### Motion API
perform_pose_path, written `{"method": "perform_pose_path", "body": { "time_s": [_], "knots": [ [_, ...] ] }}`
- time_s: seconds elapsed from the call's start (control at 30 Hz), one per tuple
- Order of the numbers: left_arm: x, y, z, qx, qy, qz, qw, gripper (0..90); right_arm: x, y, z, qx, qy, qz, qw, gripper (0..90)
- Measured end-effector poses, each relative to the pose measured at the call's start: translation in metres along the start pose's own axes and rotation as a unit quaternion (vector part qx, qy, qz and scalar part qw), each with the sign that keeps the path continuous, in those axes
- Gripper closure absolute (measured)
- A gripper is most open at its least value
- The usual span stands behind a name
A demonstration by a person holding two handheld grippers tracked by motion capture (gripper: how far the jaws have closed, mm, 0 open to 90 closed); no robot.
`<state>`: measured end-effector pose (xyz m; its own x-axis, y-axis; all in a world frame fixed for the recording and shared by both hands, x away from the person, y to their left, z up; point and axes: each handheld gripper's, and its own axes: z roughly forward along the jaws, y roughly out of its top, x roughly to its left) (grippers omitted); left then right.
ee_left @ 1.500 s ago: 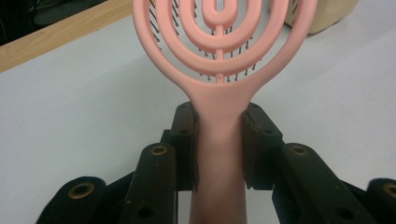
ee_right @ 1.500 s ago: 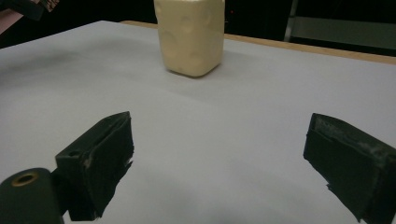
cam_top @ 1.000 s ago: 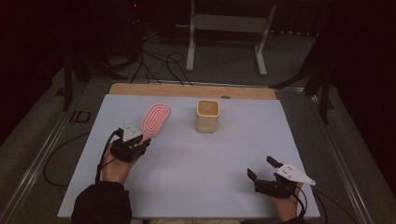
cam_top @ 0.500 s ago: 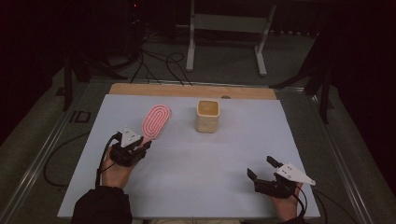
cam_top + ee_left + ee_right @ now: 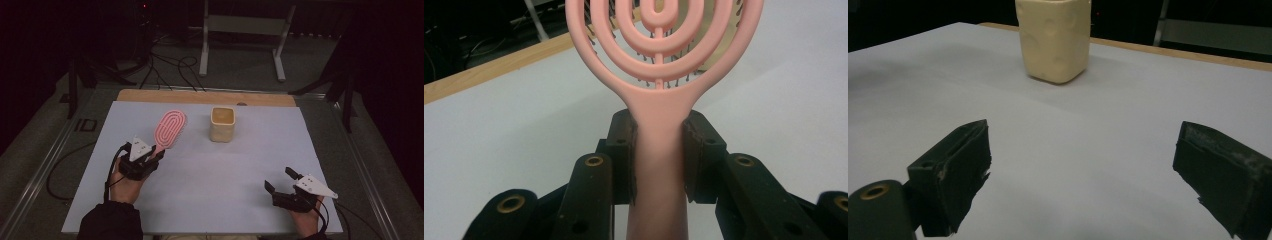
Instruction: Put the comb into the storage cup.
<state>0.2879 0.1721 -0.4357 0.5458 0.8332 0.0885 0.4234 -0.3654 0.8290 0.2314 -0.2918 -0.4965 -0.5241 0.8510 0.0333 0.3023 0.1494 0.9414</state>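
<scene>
Two grippers are working near the tabletop's front edge: the left gripper point(image 5: 150, 156) is clamping the pink hairbrush point(image 5: 170, 128) by its handle, probably lifting it toward the cream cup point(image 5: 222, 123) mid-table; the right gripper point(image 5: 281, 181) is waiting, jaws apart and empty.
</scene>
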Motion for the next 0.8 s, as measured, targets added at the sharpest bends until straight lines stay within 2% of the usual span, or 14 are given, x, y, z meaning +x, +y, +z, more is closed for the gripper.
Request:
{"method": "perform_pose_path", "body": {
  "time_s": [0.23, 0.43, 0.6, 0.77, 0.8],
  "knots": [
    [-0.004, 0.005, -0.005, -0.014, -0.003, 0.003, 0.9999, 69.9, 0.002, 0.0, 0.001, 0.001, 0.001, -0.001, 1.0, 8.2],
    [-0.009, 0.008, -0.006, -0.016, -0.001, 0.014, 0.9998, 69.9, 0.003, 0.001, 0.001, 0.0, 0.003, 0.001, 1.0, 8.2],
    [-0.017, 0.011, -0.001, -0.021, -0.009, 0.031, 0.9993, 69.9, 0.002, 0.002, 0.004, 0.002, 0.02, 0.014, 0.9997, 8.2],
    [-0.02, 0.012, 0.0, -0.025, -0.012, 0.037, 0.9989, 69.9, 0.003, 0.005, 0.005, 0.003, 0.028, 0.017, 0.9995, 8.2],
    [-0.022, 0.013, 0.0, -0.028, -0.013, 0.039, 0.9988, 69.9, 0.004, 0.008, 0.005, 0.002, 0.036, 0.025, 0.999, 8.2]
  ]
}}
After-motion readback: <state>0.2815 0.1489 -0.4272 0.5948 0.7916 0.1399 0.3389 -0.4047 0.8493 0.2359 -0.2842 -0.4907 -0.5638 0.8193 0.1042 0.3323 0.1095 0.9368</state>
